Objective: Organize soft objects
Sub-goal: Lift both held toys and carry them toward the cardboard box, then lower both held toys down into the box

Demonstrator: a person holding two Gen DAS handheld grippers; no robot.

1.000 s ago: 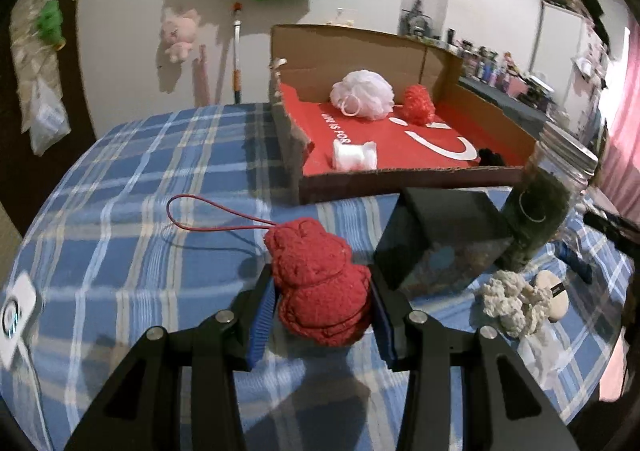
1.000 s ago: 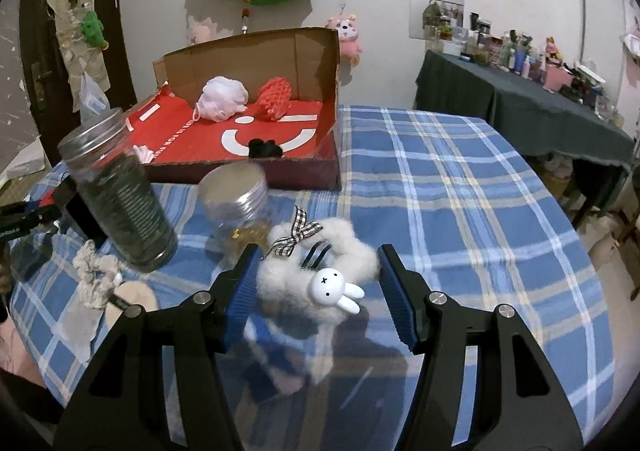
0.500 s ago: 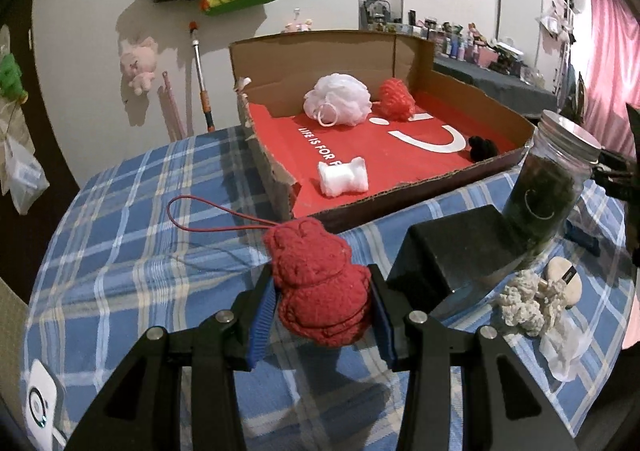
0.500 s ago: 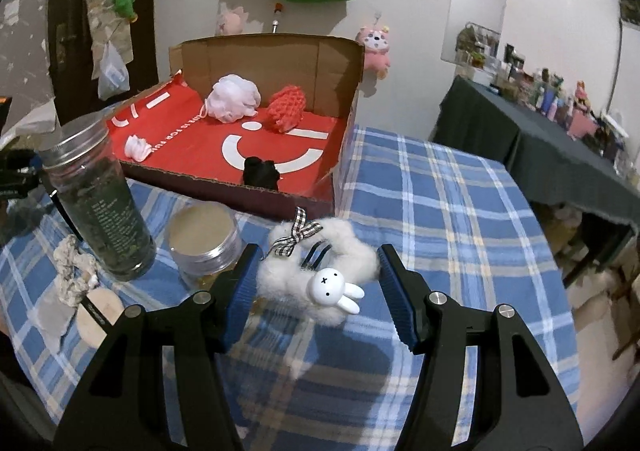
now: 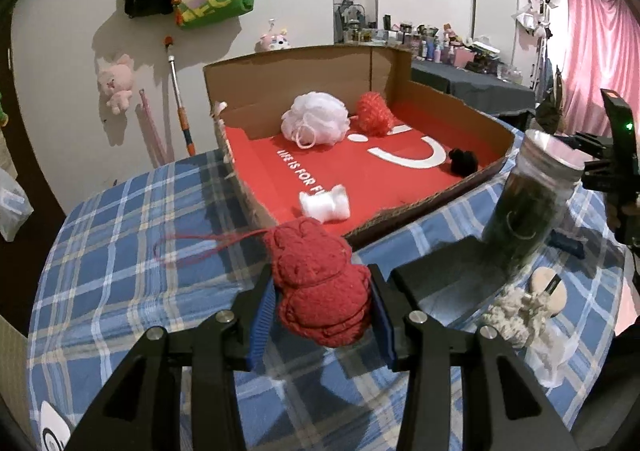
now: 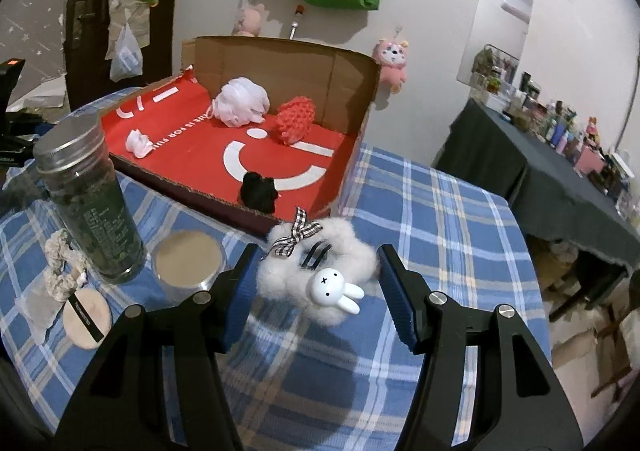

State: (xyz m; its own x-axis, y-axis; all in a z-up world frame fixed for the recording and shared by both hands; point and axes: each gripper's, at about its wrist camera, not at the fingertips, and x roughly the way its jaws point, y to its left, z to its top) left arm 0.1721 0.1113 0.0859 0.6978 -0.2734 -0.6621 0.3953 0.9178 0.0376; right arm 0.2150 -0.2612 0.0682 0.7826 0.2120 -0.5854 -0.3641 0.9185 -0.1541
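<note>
Blue plaid tablecloth, cardboard box ahead. Left gripper clamps red knit plush, right gripper pinches white fluffy bunny clip, both airborne near the box. Risks: red cord snagging the box wall; glass jar getting knocked.

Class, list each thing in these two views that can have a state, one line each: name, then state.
left gripper: shut on the red knitted toy, lifted
right gripper: shut on the white fluffy scrunchie
cardboard box: open, lying flat
white bath pouf: inside box
red pouf: inside box
black scrunchie: inside box
tall jar: upright, lid on
short jar: lid on
</note>
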